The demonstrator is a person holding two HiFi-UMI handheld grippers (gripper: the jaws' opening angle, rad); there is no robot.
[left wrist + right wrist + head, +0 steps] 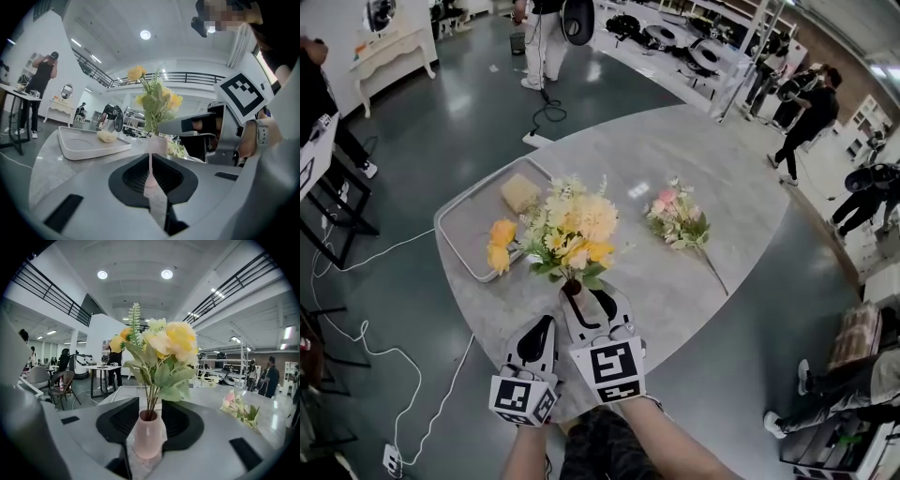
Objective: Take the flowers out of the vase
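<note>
A small pink vase (573, 290) stands near the table's front edge and holds a yellow and cream bouquet (572, 230). My right gripper (591, 302) is open, one jaw on each side of the vase (148, 437); its pads stand apart from the vase. The bouquet (159, 348) rises straight above the jaws. My left gripper (542, 326) hovers just left of the vase, shut and holding nothing. In the left gripper view, the vase (157, 143) and bouquet (154, 101) show beyond the left gripper (150, 164). A pink and white bunch (678, 218) lies flat on the table to the right.
A grey tray (464, 234) at the table's left holds yellow flowers (500, 246) and a beige lump (521, 193). The round marble table (741, 187) ends just before my hands. White cables (384, 352) trail on the floor at left. People stand at the back and right.
</note>
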